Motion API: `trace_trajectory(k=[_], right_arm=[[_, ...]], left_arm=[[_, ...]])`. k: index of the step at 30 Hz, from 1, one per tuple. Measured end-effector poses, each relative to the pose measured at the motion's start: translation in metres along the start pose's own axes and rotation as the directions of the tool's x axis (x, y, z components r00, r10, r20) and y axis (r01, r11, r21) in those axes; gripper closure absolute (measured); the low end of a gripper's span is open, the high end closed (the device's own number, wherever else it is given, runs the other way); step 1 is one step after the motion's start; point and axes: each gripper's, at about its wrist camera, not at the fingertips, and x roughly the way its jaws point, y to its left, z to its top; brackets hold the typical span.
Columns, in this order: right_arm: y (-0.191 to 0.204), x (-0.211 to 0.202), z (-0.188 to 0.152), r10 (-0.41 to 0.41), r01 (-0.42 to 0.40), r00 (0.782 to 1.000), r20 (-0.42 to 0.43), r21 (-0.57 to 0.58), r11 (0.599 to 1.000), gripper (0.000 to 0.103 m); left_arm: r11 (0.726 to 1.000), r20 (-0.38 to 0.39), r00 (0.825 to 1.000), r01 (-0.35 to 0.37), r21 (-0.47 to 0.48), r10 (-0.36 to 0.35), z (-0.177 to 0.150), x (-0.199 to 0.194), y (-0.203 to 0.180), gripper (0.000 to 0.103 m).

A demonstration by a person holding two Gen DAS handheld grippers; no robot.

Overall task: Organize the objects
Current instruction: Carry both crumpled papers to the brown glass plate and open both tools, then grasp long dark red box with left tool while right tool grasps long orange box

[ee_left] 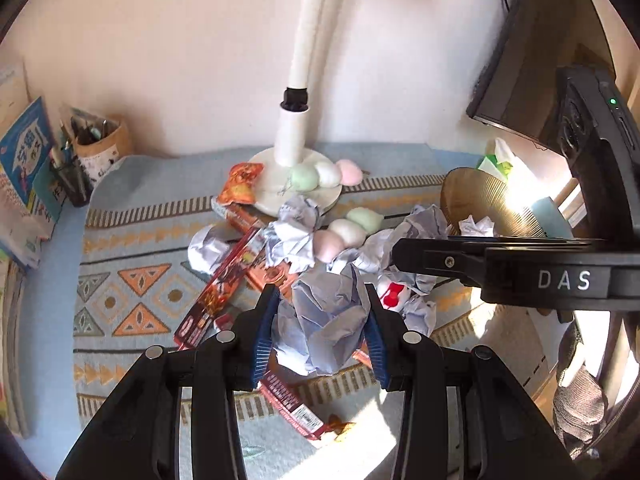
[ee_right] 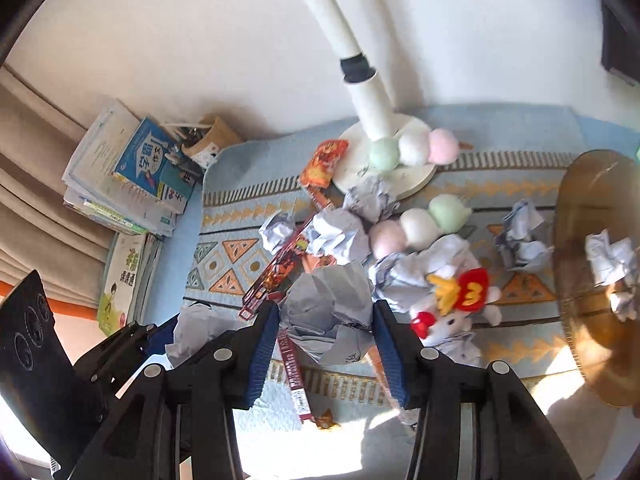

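Each gripper has a crumpled paper ball between its blue pads. The left gripper [ee_left: 322,320] is clamped on a paper ball [ee_left: 324,320], pads pressing both flanks, with the wad bulging ahead of and below the jaws. In the right wrist view the right gripper [ee_right: 326,344] brackets another ball [ee_right: 330,316]; its pads seem to touch the paper, though whether they squeeze it or merely flank it I cannot tell. Such wads should be very light, soft and springy, not fragile, so a pinch across the thickest middle suits. They are roughly round lumps with no clear long axis or heading. Beyond the jaws lie more balls, dango toys [ee_right: 420,224] and snack boxes [ee_left: 224,288]; right of them a brown bin [ee_right: 596,264] already holds paper.
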Motion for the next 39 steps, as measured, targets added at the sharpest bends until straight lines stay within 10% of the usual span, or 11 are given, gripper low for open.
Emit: trace_trajectory(k=[5, 10, 16, 30, 39], right_arm=[[-0.033, -0.065, 0.004, -0.179, 0.175, 0.974, 0.141, 0.035, 0.984, 0.056], [-0.087, -0.134, 0.016, -0.36, 0.337, 0.898, 0.253, 0.13, 0.932, 0.056], [-0.15, -0.184, 0.015, -0.47, 0.4, 0.842, 0.265, 0.279, 0.873, 0.055], [-0.235, -0.157, -0.005, -0.415, 0.334, 0.9, 0.13, 0.407, 0.85, 0.047], [-0.221, -0.136, 0.001, -0.388, 0.333, 0.916, 0.103, 0.347, 0.877, 0.046]], left_arm=[[0.995, 0.03, 0.997, 0.074, 0.072, -0.076, 0.045, 0.016, -0.058, 0.066], [0.977, 0.055, 0.984, 0.159, 0.141, -0.168, 0.086, 0.024, -0.121, 0.065], [0.947, 0.053, 0.97, 0.22, 0.234, -0.238, 0.107, 0.041, -0.192, 0.065], [0.954, -0.089, 0.967, 0.251, 0.162, -0.239, 0.099, 0.103, -0.222, 0.043], [0.975, -0.099, 0.975, 0.206, 0.077, -0.198, 0.08, 0.102, -0.198, 0.043]])
